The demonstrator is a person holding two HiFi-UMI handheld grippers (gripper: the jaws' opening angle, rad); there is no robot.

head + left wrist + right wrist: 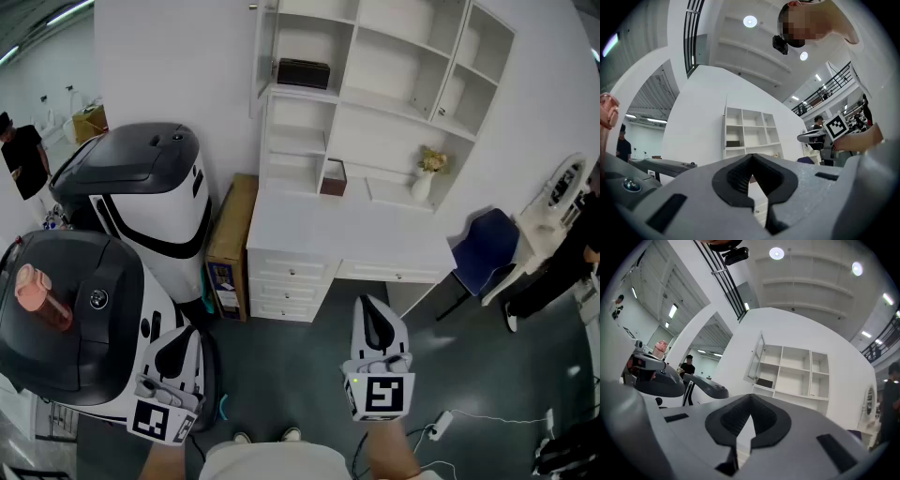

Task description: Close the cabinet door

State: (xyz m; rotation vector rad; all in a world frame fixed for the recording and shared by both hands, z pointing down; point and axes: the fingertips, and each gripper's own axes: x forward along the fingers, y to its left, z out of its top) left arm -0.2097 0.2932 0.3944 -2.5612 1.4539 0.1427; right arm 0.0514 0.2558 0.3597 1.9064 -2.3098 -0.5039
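A white shelf cabinet (375, 103) stands against the wall over a white desk with drawers (319, 244). Its door (255, 56) at the upper left stands swung out, edge-on in the head view. The right gripper view shows that glazed door (757, 357) ajar beside the open shelves; in the left gripper view it is a thin edge (724, 131). My left gripper (173, 361) and right gripper (375, 328) hang low, well short of the desk. Both point at the cabinet, shut, with nothing between the jaws (751, 161) (751, 401).
Two black-and-white machines (141, 206) fill the left side, with a cardboard box (230, 244) between them and the desk. A blue chair (487, 248) and a person (562, 262) are at the right. A power strip (439, 427) lies on the floor.
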